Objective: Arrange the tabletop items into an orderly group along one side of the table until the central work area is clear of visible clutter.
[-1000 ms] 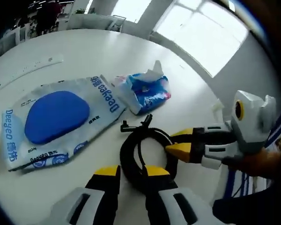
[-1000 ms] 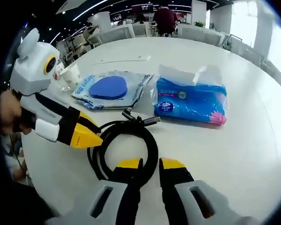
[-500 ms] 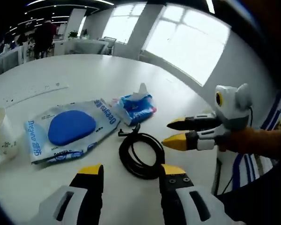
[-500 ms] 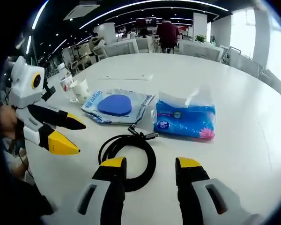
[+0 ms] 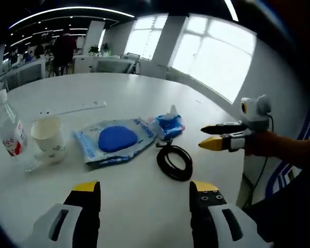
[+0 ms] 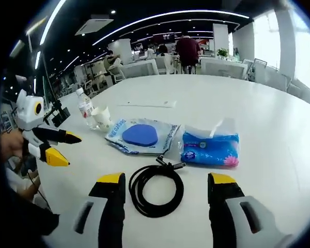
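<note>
In the left gripper view, a clear water bottle (image 5: pixel 10 133) stands at the far left of the white surface (image 5: pixel 119 93), with a paper cup (image 5: pixel 48 139) just beside it. Next comes a flat wet-wipes pack (image 5: pixel 117 141) with a blue oval lid, then a blue tissue pack (image 5: pixel 170 125) touching its right end. A coiled black cable (image 5: pixel 175 161) lies just in front of the tissue pack. The left gripper (image 5: pixel 144 192) hangs over the near edge with its jaws spread wide and nothing between them. At the right, the right gripper (image 5: pixel 211 137) hovers off the surface's edge, its yellow-tipped jaws parted and empty.

In the right gripper view, the left gripper (image 6: pixel 62 147) shows at the far left, jaws apart. Then the bottle (image 6: pixel 85 108) and cup (image 6: pixel 102 118) stand side by side, followed by the wipes pack (image 6: pixel 143 136), the cable (image 6: pixel 157 188) nearer the camera, and the tissue pack (image 6: pixel 211 150). The right gripper (image 6: pixel 168 182) has its jaws wide open astride the cable, holding nothing.
</note>
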Demonstrator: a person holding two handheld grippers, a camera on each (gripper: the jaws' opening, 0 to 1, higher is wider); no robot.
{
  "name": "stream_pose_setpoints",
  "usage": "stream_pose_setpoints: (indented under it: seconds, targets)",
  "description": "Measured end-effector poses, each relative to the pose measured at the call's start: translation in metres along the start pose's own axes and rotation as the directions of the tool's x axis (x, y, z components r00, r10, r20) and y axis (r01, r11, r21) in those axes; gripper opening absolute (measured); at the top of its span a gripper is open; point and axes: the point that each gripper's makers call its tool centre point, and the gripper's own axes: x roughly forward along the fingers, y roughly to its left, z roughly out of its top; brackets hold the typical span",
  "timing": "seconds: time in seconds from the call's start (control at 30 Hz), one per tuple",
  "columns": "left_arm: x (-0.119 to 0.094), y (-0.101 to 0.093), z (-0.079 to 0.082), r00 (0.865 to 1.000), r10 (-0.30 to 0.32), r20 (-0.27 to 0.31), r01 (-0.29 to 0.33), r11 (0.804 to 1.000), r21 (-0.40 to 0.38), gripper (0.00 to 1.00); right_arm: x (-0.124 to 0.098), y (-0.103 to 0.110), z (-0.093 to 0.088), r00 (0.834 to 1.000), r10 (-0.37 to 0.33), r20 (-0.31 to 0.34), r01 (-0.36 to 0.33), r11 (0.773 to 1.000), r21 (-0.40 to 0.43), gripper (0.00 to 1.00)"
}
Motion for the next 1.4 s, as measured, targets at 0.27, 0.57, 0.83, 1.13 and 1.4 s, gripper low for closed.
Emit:
stream_pose_setpoints:
  seconds: [0.27, 0.57, 0.83, 1.13, 1.4]
  targets:
    - [-0.046, 0.035, -0.007, 0.998, 0.066, 0.023, -0.065, 0.997, -0.050, 0.84, -0.020, 0.006, 0.007, 1.000, 0.023, 0.013, -0.023, 1.000, 0.005, 0.76]
    - [-0.084, 0.065, -0.018, 0.991, 0.132, -0.031, -0.135, 0.981, -0.137, 0.99, -0.041, 0.000, 0.004, 1.000, 0.018, -0.022, -0.016, 0.998, 0.065, 0.86]
    - [-0.114, 0.085, -0.036, 0.978, 0.193, -0.076, -0.204, 0.961, -0.189, 0.99, -0.054, -0.013, 0.008, 0.999, -0.028, -0.019, 0.030, 0.992, 0.119, 0.91]
    - [-0.133, 0.089, -0.041, 0.976, 0.205, -0.075, -0.217, 0.954, -0.208, 0.99, -0.071, -0.012, -0.003, 0.998, -0.039, -0.049, 0.043, 0.996, 0.083, 0.95]
    - [-0.132, 0.082, -0.036, 0.982, 0.181, -0.050, -0.188, 0.960, -0.208, 0.99, -0.085, 0.000, 0.001, 0.998, -0.010, -0.060, 0.013, 0.999, 0.050, 0.95]
